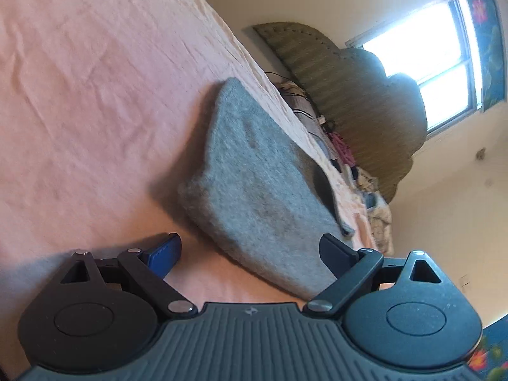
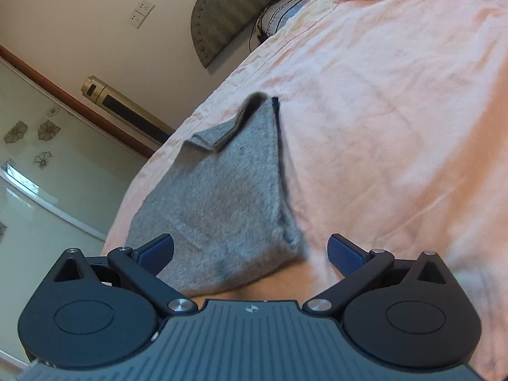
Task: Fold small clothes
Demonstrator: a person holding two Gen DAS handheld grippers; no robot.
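Observation:
A folded grey knitted garment [image 1: 247,171] lies flat on the pink bedsheet [image 1: 89,95]. My left gripper [image 1: 249,247] hovers low just in front of it, open, with the garment's near corner between the blue-padded fingers [image 1: 163,254] and untouched. In the right wrist view the same grey garment [image 2: 228,197] shows a turned-up ribbed edge [image 2: 235,127] at its far end. My right gripper [image 2: 250,249] is open wide; the garment's near edge sits between its pads without contact.
A padded green headboard [image 1: 355,95] stands beyond the bed, with a heap of cables and small items [image 1: 343,152] before it. A bright window [image 1: 428,63] is on the far wall. A gold tower unit [image 2: 123,104] and flowered wardrobe doors [image 2: 35,146] stand beside the bed.

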